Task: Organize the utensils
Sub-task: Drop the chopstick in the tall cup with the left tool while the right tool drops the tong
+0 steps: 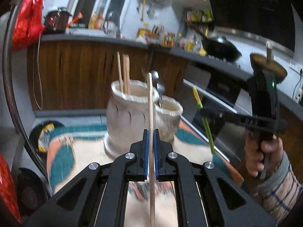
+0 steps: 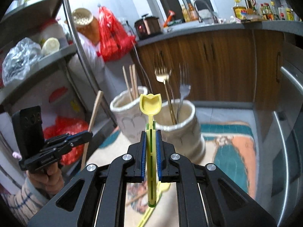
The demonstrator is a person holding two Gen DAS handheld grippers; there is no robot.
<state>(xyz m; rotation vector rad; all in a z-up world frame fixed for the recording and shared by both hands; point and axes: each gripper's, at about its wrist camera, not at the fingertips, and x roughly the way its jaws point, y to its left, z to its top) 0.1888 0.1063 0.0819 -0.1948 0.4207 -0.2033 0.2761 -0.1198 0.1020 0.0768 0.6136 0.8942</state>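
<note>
While a cluttered kitchen with wood-fronted cabinets [image 2: 217, 60] fills the background, the nearest large surface is a table under a patterned cloth [image 2: 233, 151] of teal, orange and cream. Two cream ceramic utensil crocks stand touching side by side on it. One crock [image 2: 128, 117] holds three wooden chopsticks [image 2: 130, 83] upright; the other crock [image 2: 181, 130] holds metal forks [image 2: 164, 75], tines up. Nearer the cameras, each of the person's hands carries a black two-finger gripper with blue pads. Seen from its own camera, the left gripper [image 1: 151, 147] is clenched on a single wooden chopstick [image 1: 151, 104], gripped partway along so that a long stretch rises in front of the crocks and the rest runs back under the jaws. From its own camera, the right gripper [image 2: 151, 145] is clenched on a yellow plastic spoon [image 2: 150, 104] with a tulip-shaped bowl and a green-edged slotted handle; the pads pinch the handle below the bowl, which points up just in front of the fork crock. Another yellow utensil [image 2: 147, 215] lies on the cloth beneath it, too blurred to name. Both held pieces look light and stiff. The chopstick is thin and smooth, so it may pivot between the pads unless held near its middle. The spoon's flat handle should seat more securely. The crocks look heavy but breakable, so knocks against their rims are best avoided.
</note>
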